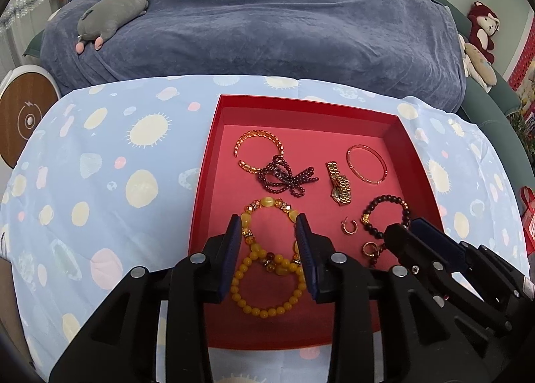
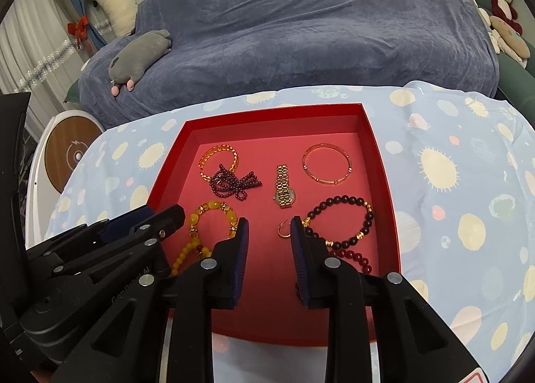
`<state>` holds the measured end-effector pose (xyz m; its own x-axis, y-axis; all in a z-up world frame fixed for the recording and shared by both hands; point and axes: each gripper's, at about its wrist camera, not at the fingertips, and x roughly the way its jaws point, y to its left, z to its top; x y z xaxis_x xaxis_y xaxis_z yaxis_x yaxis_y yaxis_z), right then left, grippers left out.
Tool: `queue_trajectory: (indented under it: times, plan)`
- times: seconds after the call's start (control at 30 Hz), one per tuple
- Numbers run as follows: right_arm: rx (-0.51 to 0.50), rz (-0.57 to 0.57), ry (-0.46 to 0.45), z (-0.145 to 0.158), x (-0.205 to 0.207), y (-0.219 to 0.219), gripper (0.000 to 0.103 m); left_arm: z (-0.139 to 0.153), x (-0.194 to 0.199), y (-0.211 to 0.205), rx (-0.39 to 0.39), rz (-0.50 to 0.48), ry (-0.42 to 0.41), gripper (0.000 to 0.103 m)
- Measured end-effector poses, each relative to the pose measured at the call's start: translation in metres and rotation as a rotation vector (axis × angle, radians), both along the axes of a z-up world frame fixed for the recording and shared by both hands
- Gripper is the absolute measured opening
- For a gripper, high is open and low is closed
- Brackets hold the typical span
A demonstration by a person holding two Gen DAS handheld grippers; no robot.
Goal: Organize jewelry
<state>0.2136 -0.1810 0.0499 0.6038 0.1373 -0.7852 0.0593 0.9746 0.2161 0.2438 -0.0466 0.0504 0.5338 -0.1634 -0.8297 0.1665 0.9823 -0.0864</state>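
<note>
Inside the red tray (image 2: pixel 381 162), both grippers hung released and empty. The small gold hoop earring (image 2: pixel 284 228) lay just ahead of the right gripper (image 2: pixel 269 227), touching its right jaw; left gripper (image 1: pixel 269 226) farther.

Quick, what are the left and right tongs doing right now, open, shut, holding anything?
Left tongs: open, empty, above the yellow bead bracelet in the red tray.
Right tongs: open, empty, above the tray floor.

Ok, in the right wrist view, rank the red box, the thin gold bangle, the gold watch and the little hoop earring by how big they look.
1. red box
2. thin gold bangle, though farther back
3. gold watch
4. hoop earring, partly hidden by the right gripper
</note>
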Motion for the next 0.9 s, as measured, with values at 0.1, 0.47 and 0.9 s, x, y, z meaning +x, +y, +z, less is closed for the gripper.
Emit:
queue_trajectory:
  times: [0.1, 0.47, 0.9]
  plan:
    - [-0.005, 0.000, -0.005, 0.004, -0.006, 0.001, 0.026, 0.005, -0.006, 0.000, -0.001, -0.001, -0.006, 0.032]
    - [-0.029, -0.001, -0.019, 0.018, -0.032, 0.006, 0.026, 0.013, -0.026, 0.004, -0.003, 0.006, -0.011, 0.035]
    - [-0.058, -0.030, -0.011, 0.017, -0.071, 0.002, 0.036, 0.016, -0.068, 0.008, 0.018, 0.012, -0.011, 0.051]
